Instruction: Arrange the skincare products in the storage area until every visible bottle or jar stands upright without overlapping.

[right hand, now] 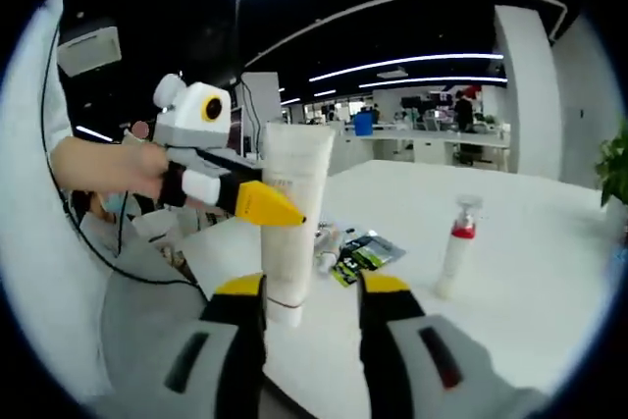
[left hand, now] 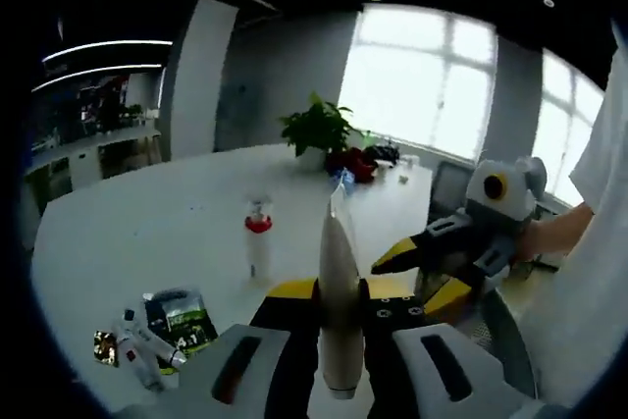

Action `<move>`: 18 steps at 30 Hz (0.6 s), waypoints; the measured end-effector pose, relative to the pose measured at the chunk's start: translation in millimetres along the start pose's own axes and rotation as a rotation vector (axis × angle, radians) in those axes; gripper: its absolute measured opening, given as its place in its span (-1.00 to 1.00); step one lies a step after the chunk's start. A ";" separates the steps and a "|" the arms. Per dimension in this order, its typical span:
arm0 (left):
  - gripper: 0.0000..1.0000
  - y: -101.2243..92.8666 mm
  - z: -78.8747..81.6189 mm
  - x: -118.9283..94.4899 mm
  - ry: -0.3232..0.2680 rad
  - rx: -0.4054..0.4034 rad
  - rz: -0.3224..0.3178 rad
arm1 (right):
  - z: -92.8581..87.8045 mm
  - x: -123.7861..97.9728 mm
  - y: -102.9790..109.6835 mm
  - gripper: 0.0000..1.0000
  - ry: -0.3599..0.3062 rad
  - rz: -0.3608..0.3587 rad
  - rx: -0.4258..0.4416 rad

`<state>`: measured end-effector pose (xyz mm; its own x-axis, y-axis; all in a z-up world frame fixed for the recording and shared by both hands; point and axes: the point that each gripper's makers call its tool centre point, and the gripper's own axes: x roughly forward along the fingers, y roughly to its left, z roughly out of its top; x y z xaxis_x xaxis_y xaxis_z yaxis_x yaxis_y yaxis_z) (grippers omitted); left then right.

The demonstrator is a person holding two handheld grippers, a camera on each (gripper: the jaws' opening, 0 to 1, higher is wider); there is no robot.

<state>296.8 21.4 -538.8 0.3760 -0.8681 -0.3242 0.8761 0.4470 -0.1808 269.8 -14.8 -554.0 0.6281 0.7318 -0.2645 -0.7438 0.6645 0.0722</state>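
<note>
Cream plastic squeeze tube [left hand: 340,311] stands upright, long axis vertical, clamped by left gripper [left hand: 340,303] fingers; right gripper [right hand: 301,293] fingers released just beside it.

Big white table [left hand: 147,213] in front of me, bright windows [left hand: 422,85] behind a potted plant [left hand: 316,130], dark ceiling with strip lights [right hand: 412,61], office desks [right hand: 432,149] beyond.

matt plastic tube [right hand: 290,233], glossy white table [right hand: 530,242]

Left tool [right hand: 280,211] clamps an upright white tube [right hand: 292,213] beyond the right tool's [right hand: 312,291] gaping jaws.
</note>
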 end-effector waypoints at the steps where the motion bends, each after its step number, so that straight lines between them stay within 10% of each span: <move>1: -0.76 0.0 0.6 0.9 -0.001 0.002 -0.006 | 4.6 -0.4 -2.7 -0.32 -0.002 0.023 0.010; 18: -0.76 -28.0 -16.4 16.7 0.091 0.099 -0.263 | 37.3 20.9 22.3 -0.53 0.114 0.458 -0.090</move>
<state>273.6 -2.0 -554.4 0.1076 -0.9263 -0.3611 0.9667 0.1822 -0.1796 274.9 21.0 -522.0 0.2056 0.9218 -0.3287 -0.9583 0.2578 0.1235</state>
